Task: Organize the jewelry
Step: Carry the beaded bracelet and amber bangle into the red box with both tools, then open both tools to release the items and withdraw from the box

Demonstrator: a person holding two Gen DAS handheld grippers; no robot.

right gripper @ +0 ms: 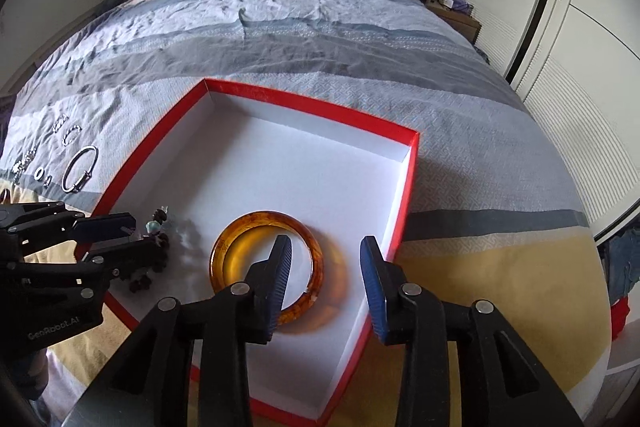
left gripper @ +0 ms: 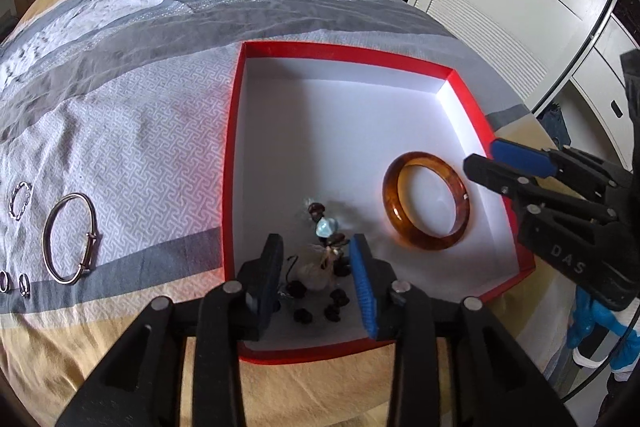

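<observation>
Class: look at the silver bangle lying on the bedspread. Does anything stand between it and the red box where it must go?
Nothing visible does. The silver bangle lies on bare bedspread left of the red box; only the box's low wall must be cleared.

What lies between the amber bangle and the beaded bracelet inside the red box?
Nothing: only bare white box floor separates the amber bangle from the beaded bracelet in the red box. The left wrist view shows this best.

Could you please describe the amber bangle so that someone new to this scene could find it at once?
On the striped bedspread lies a shallow red cardboard box with a white floor. Inside it, toward the right tool, rests the thick translucent amber bangle, lying flat. Unlike the dark beaded string with a pale blue bead beside it, it is one smooth glossy ring.
</observation>
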